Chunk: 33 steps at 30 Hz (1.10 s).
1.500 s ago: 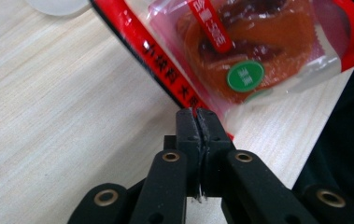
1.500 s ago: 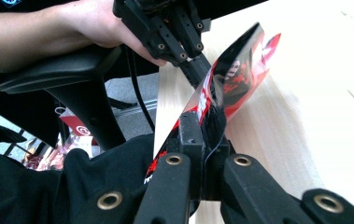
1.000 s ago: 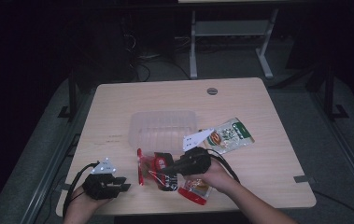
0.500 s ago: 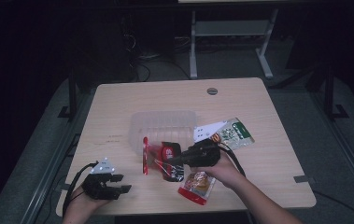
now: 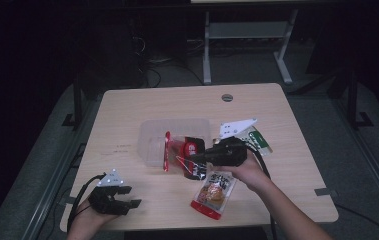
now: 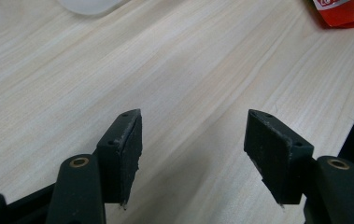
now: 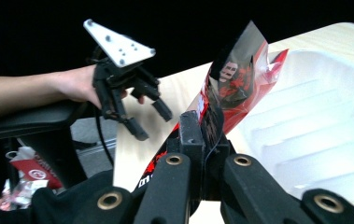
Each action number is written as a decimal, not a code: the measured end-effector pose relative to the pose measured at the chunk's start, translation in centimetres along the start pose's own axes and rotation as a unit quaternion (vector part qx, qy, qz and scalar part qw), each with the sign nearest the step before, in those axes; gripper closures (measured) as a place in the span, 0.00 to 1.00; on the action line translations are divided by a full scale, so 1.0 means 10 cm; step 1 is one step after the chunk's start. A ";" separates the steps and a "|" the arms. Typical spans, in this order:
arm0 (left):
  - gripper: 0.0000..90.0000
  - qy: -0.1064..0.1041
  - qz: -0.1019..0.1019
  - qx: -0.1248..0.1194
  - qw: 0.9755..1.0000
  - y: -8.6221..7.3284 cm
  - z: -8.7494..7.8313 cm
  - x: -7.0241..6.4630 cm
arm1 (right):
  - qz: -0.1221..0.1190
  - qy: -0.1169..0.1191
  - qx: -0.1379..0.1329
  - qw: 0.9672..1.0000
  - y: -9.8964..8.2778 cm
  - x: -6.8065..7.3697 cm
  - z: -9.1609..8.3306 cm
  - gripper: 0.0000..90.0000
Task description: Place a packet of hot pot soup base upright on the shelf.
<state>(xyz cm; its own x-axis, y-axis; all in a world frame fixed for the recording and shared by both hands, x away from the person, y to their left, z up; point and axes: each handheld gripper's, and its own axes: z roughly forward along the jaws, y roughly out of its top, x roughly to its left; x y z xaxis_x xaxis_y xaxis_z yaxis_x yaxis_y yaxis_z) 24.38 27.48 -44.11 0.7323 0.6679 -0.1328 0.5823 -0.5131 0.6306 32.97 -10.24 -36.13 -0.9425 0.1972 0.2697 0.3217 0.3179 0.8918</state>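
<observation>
High view: the left gripper rests at the table's near-left corner, hand behind it. The right gripper, forearm angled in from lower right, holds a red-and-black snack packet at the clear plastic tray's near edge. An orange pouch lies just beside; a green packet, print unreadable, sits behind.

Left gripper view: jaws wide apart, holding nothing, over bare wood.

Right gripper view: jaws clamped on the packet, raised beside the tray.
</observation>
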 end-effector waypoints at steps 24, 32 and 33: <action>0.38 0.000 0.004 -0.008 1.000 -0.01 0.00 0.00 | 0.010 -0.082 -0.014 0.997 0.09 -0.28 -0.46 1.00; 0.38 0.000 0.007 -0.007 1.000 0.00 0.00 0.00 | 0.017 -0.101 -0.002 0.995 0.02 -0.35 -0.51 1.00; 0.38 0.000 0.005 -0.009 1.000 -0.01 0.00 0.00 | 0.019 -0.103 0.001 0.994 0.01 -0.35 -0.51 1.00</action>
<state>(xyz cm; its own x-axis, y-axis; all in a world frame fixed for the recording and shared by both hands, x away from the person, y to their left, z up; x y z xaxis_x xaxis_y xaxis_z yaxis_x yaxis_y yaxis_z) 24.37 27.49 -44.17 0.7385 0.6622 -0.1268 0.5686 -0.5107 0.6448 35.87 -15.65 -35.15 -0.8908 0.3958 0.2232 0.3576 0.3075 0.8818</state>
